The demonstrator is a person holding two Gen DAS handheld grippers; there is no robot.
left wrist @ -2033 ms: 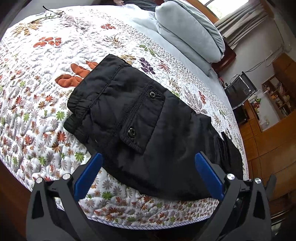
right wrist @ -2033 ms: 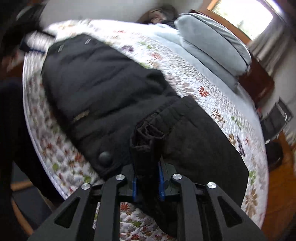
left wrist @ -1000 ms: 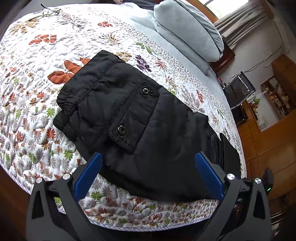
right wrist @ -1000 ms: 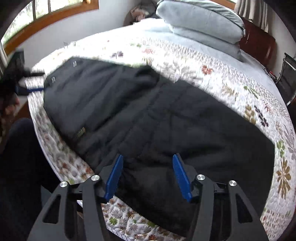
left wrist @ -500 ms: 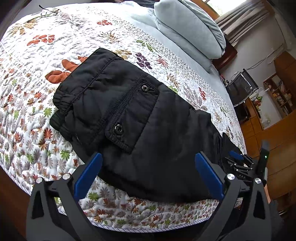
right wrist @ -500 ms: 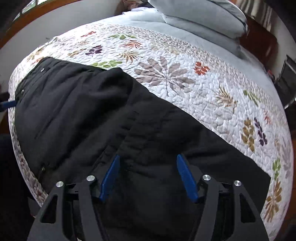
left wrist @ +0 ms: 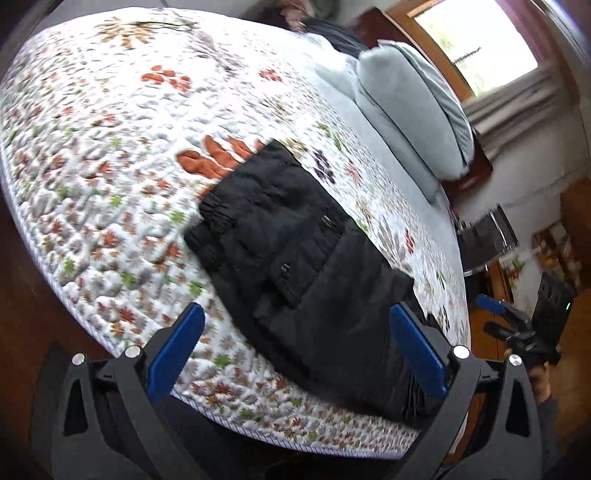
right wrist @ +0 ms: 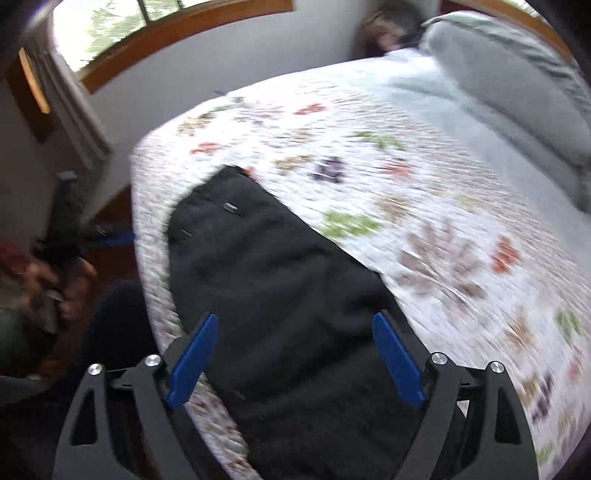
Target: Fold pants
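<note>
Black pants (left wrist: 314, 280) lie folded along the quilt (left wrist: 110, 177) edge

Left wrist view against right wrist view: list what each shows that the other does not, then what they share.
Only the left wrist view shows the left gripper up close, open, a chair and shelves past the bed, and the right gripper at far right.

Only the right wrist view shows the right gripper up close, open, a wood-framed window above the white wall, and the person's hand at far left.

Both show the black pants flat on the floral quilt and the grey pillows.
</note>
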